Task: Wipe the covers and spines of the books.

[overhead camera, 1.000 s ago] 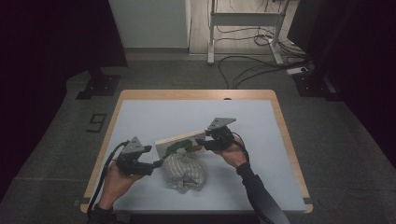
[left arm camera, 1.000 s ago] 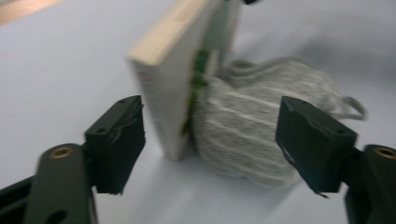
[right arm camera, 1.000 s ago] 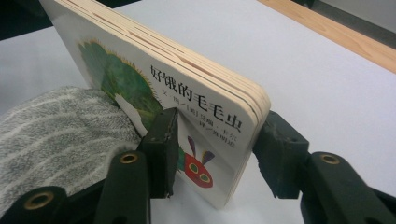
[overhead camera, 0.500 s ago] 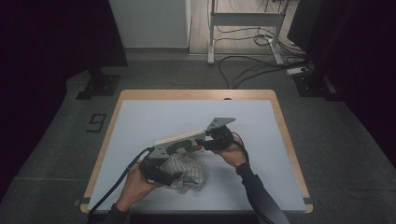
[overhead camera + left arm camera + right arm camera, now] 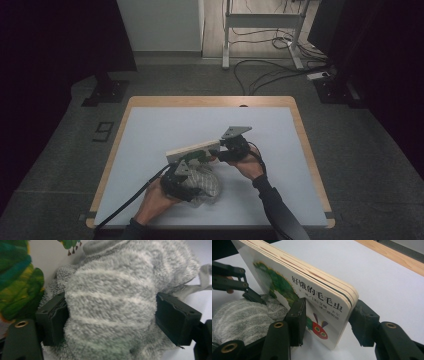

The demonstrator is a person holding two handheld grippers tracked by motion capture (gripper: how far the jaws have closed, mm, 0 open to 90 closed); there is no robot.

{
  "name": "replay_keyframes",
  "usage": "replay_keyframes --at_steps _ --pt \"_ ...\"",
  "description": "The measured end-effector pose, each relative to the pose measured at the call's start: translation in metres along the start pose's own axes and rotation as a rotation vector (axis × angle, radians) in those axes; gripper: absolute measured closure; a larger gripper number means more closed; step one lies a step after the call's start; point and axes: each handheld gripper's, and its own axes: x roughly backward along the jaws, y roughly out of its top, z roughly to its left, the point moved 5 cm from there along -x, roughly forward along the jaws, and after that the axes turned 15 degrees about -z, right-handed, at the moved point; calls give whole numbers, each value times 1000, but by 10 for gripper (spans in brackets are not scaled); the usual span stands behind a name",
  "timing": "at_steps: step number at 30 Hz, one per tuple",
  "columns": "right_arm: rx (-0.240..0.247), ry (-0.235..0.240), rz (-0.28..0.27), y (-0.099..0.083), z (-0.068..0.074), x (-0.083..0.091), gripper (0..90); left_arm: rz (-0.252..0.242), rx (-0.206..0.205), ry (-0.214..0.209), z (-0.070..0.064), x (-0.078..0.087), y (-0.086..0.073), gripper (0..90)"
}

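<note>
Grey fuzzy sock (image 5: 110,312) sits squeezed between my left gripper (image 5: 110,320) jaws. My right gripper (image 5: 328,325) clamps the board book (image 5: 312,297) on edge, just above the sock.

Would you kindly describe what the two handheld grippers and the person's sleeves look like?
Both grippers, left gripper and right gripper, are black with blocky fingers and brass-coloured rivets. A black cable trails from the left; a grey triangular plate tops the right. A dark sleeve covers the right forearm.

book (image 5: 193,149) leans just over the fuzzy sock (image 5: 201,181); bare table (image 5: 150,130) all around.
</note>
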Motion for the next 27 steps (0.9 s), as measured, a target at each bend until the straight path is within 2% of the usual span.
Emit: replay_keyframes --at_steps 2,4,7,11,15,20,25,27 --pt "0 -3 2 0 0 0 480 5 -24 15 0 -3 -2 224" --pt "0 -4 0 0 0 0 481 1 -60 37 -1 -5 -4 316" --pt "-7 -2 -5 -1 0 1 492 -2 -60 58 0 -3 -3 439" --pt "-11 0 -13 -2 0 2 506 -12 -60 57 0 0 -1 579" --pt "-18 5 -14 -2 0 3 526 -25 -29 34 3 6 6 611" --pt "-19 6 -17 -2 -1 3 534 -72 10 -7 2 21 20 612" --pt "-22 4 -15 -2 -1 3 534 -104 0 -27 -1 35 34 608" --pt "-22 5 -16 -2 -2 3 536 -103 -6 -23 -1 39 38 607"
